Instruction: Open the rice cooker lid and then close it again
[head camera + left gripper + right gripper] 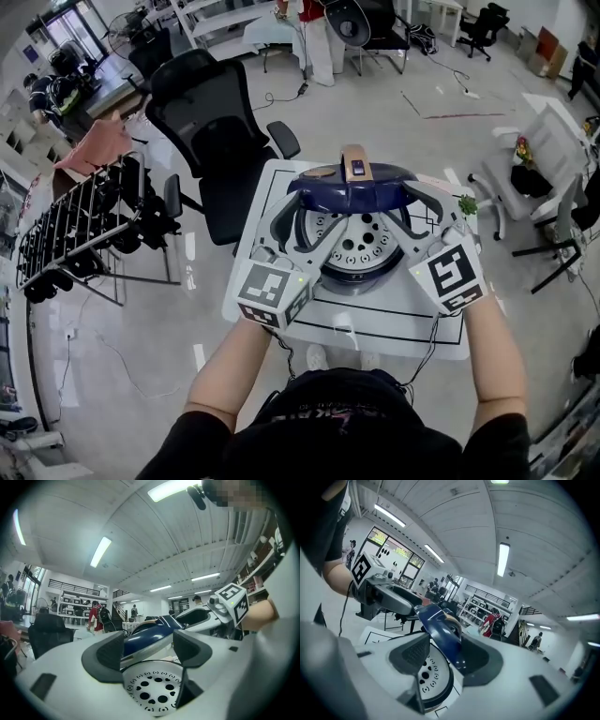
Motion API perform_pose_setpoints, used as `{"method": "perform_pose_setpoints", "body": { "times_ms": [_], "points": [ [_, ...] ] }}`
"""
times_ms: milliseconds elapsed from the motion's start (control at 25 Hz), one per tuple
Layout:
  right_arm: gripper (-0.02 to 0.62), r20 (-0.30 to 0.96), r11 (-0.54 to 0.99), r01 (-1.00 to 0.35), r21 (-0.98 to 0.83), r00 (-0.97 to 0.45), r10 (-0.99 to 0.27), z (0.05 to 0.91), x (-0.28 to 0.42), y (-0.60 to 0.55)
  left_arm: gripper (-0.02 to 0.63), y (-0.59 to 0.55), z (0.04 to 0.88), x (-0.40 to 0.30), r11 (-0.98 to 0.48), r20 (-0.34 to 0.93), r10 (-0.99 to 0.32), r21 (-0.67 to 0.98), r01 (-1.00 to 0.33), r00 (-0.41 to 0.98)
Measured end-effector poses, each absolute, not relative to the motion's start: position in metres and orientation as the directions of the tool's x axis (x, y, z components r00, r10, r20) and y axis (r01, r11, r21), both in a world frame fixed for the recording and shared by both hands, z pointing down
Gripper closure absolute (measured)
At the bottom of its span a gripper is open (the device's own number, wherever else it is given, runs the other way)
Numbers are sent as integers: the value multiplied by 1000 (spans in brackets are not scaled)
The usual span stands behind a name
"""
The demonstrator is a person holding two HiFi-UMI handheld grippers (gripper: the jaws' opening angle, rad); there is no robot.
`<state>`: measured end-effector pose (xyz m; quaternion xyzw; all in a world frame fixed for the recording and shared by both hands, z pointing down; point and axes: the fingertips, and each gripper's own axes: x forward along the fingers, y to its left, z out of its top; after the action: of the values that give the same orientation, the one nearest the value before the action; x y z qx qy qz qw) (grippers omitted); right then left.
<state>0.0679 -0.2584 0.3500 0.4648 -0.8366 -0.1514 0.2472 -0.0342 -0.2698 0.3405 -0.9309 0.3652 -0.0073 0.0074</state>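
Cooker panel (pixel 357 170) print: too small for you to read.
Right claw (pixel 443 641) far pad (pixel 483 660): partly behind lid (pixel 440 627) rim.
Tabletop (pixel 394 328) near corners: under your forearms (pixel 236 370).

Open-plan robotics lab workspace, seen from overhead and from table height.

Black mesh swivel office chairs (pixel 214 131) stand on a pale polished floor (pixel 131 412) crossed by loose black cables (pixel 272 96), around a small white square table marked with black lines (pixel 403 333). A black wire rack on legs (pixel 70 230) stands to one side. Long fluorescent strip lights (pixel 101 551) run under a ribbed white ceiling. White open shelving (pixel 75 603) lines the far wall below a railed upper gallery (pixel 70 585), where a person with a backpack (pixel 95 617) stands.
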Motion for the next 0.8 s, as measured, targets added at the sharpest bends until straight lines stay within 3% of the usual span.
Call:
{"method": "perform_pose_setpoints", "body": {
  "times_ms": [160,800],
  "points": [
    [387,248,523,-730,440,-462,-852,329,69,-281,310,-283,330,-44,-709,-4,-705,-11,-705,709],
    [388,103,474,-822,315,-467,-878,274,83,-358,346,-290,335,-52,-685,30,-727,39,-727,686]
  ]
}}
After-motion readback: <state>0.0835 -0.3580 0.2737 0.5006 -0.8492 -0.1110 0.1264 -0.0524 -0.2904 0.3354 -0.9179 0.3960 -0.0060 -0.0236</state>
